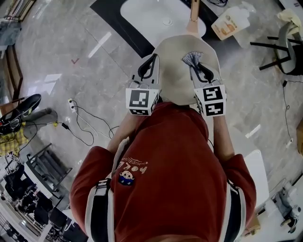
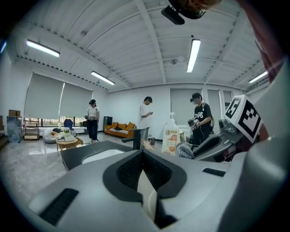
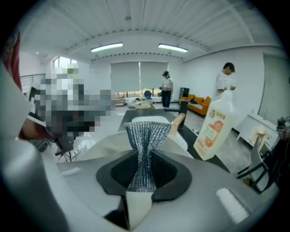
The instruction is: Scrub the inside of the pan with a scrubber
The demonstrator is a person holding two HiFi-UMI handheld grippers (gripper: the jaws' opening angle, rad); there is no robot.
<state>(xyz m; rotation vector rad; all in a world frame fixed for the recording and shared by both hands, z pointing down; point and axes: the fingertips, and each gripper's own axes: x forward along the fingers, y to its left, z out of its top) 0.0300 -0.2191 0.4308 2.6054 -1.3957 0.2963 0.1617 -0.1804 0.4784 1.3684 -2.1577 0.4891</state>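
Currently: left gripper [image 1: 152, 58] has its jaws pressed together with nothing seen between them, tips at the left rim of the pan [image 1: 177, 71]. The pan seems to rest at the front edge of the counter [image 1: 118, 19], handle [image 1: 193, 16] pointing toward the sink [image 1: 142, 14]. Right gripper [image 1: 195, 65] pinches the scrubber [image 1: 192, 58] by its middle, mesh fanned out over the pan's right half; contact with the pan cannot be told.

Risks, as judged:
- The pan appears unheld, so a hard stroke could slide or tip it off the counter edge toward the person.
- The pinch on the mesh is narrow; drag could pull the scrubber out of the jaws.
- A wide rightward sweep could knock the bottle [image 1: 230, 22].

Room:
- Left of the pan: floor, with a cable [image 1: 85, 123] lying well apart.
- Ahead: the sink basin.
- Right: the bottle is near the handle, a chair [image 1: 284, 42] well apart beyond it.
- Between the grippers, the pan's inside is open for strokes.
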